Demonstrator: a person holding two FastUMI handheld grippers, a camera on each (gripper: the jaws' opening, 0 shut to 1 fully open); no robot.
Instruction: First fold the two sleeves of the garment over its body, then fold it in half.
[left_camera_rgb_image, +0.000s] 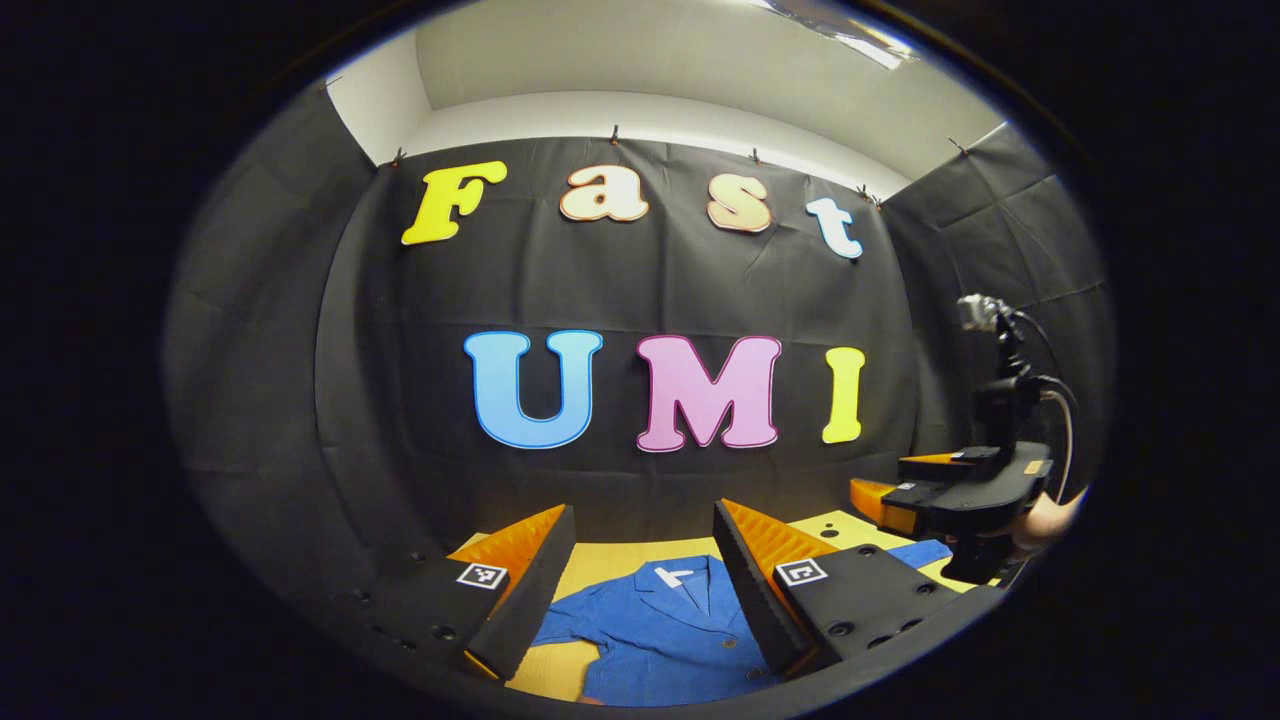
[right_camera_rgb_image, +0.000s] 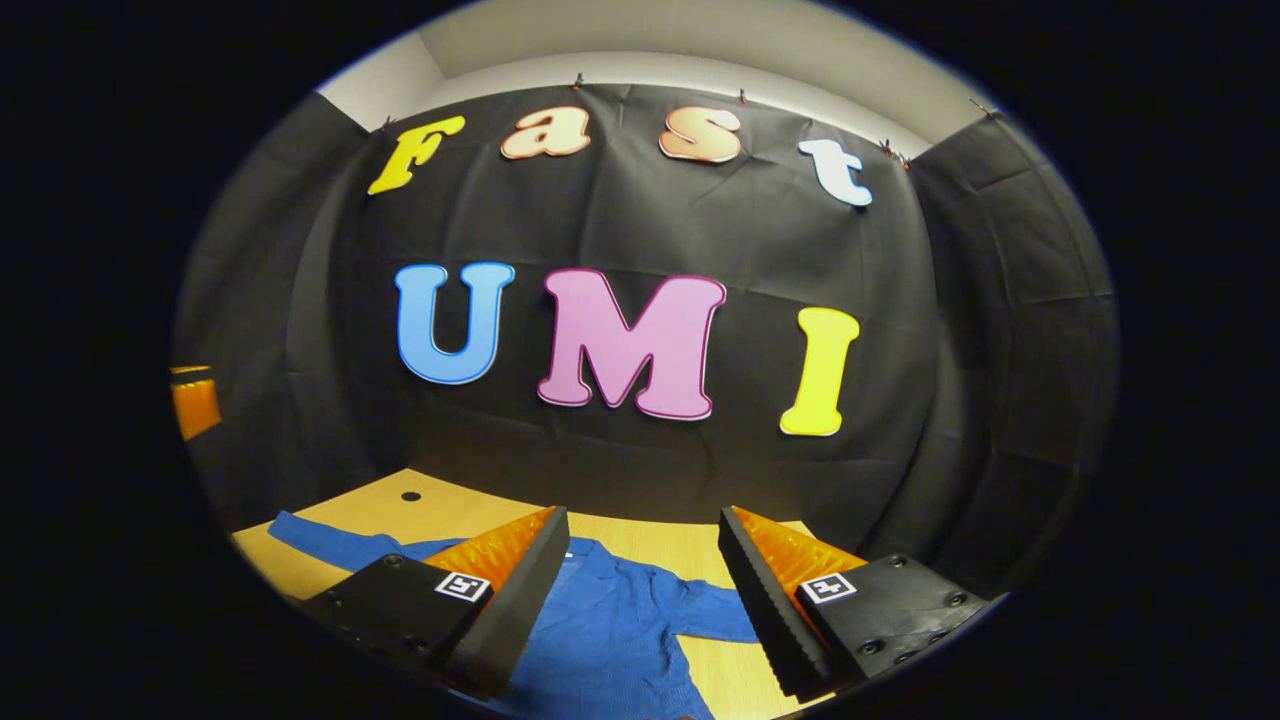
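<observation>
Standing inside a black-draped booth, over a wooden table (right_camera_rgb_image: 640, 545). Lying flat on that table, a blue garment (left_camera_rgb_image: 665, 625), collar toward the back wall, sleeves spreading outward, both unfolded. Hovering above the collar area, the left gripper (left_camera_rgb_image: 640, 585), fingers spread wide and holding nothing. Hanging above one sleeve, the right gripper (right_camera_rgb_image: 640, 590), likewise gaping and gripping nothing. Appearing far right in the left gripper view, a hand (left_camera_rgb_image: 1050, 520).
</observation>
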